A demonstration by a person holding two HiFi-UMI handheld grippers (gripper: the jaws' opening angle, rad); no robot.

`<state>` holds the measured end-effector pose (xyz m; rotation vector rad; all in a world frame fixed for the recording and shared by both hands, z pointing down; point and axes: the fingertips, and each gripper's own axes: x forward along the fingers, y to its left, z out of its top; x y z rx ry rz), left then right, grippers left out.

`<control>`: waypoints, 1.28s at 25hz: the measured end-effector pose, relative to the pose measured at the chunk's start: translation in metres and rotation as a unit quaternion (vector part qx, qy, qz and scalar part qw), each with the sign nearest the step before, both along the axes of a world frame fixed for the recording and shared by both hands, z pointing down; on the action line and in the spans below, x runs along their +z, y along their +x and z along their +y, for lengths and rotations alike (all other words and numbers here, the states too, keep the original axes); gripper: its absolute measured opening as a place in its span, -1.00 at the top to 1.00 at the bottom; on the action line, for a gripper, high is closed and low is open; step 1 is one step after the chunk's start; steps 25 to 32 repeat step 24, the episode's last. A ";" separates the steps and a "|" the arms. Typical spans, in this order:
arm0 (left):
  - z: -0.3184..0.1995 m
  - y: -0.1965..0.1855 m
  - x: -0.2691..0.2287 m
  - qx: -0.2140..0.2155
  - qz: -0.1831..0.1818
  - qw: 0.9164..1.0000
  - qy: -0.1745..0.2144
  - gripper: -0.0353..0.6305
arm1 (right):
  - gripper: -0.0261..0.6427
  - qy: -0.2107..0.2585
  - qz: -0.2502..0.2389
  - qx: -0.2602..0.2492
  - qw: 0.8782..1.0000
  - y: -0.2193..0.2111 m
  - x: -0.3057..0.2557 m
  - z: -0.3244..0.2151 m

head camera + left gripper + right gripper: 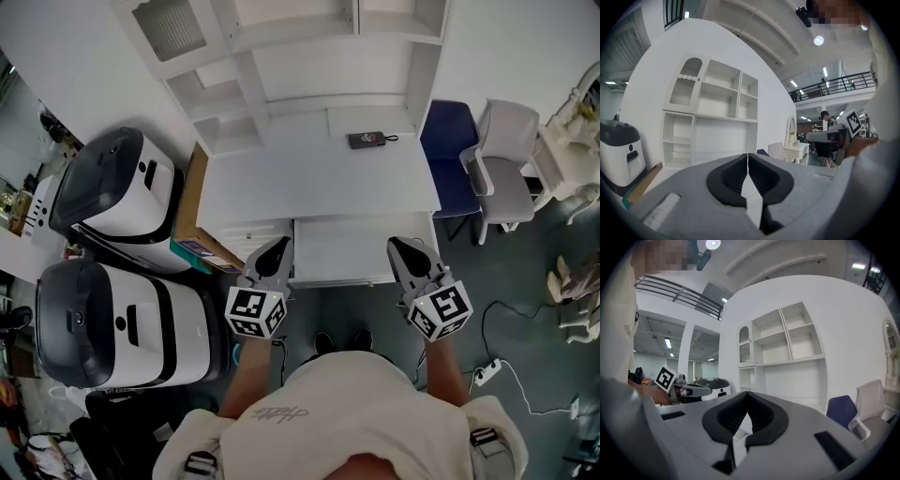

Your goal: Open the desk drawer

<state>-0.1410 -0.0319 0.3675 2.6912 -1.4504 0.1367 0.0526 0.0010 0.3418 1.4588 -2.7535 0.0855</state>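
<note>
In the head view a white desk [319,178] with a shelf hutch stands in front of me. Its middle drawer [356,248] juts out from the desk's front edge. My left gripper [278,244] hovers at the drawer's left corner and my right gripper [399,246] at its right corner. Both point toward the desk. The left gripper view has the left gripper [748,155] with its dark pads pressed together and nothing between them. The right gripper [747,397] is likewise shut and empty in the right gripper view. Neither touches the drawer that I can see.
A small black device [367,140] lies on the desk's back right. A blue chair [450,155] and a white chair [508,159] stand to the right. Two white-and-black machines [117,183] [103,323] and a cardboard box [192,202] crowd the left. Cables and a power strip [487,372] lie on the floor.
</note>
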 end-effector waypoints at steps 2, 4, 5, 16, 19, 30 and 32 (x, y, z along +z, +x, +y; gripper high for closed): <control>0.002 0.000 0.006 0.001 -0.003 1.000 -0.006 0.84 | 0.92 -0.002 -0.003 -0.006 1.000 -0.002 0.003 0.002; 0.004 0.001 0.011 0.001 -0.006 1.000 -0.014 0.84 | 0.92 -0.005 -0.007 -0.009 1.000 -0.003 0.006 0.006; 0.006 0.003 0.012 0.002 -0.006 1.000 -0.016 0.84 | 0.92 -0.006 -0.006 -0.009 1.000 -0.001 0.006 0.007; -0.002 0.016 0.006 0.016 -0.007 1.000 -0.006 0.84 | 0.92 -0.013 -0.005 -0.004 1.000 0.007 0.007 0.001; -0.008 0.016 0.001 0.018 -0.004 1.000 0.000 0.84 | 0.92 -0.009 -0.002 -0.005 1.000 0.003 0.003 -0.005; -0.012 0.012 0.008 0.017 0.001 1.000 -0.007 0.84 | 0.92 -0.008 0.005 -0.009 1.000 -0.005 0.004 -0.014; -0.012 0.012 0.008 0.017 0.001 1.000 -0.007 0.84 | 0.92 -0.008 0.005 -0.009 1.000 -0.005 0.004 -0.014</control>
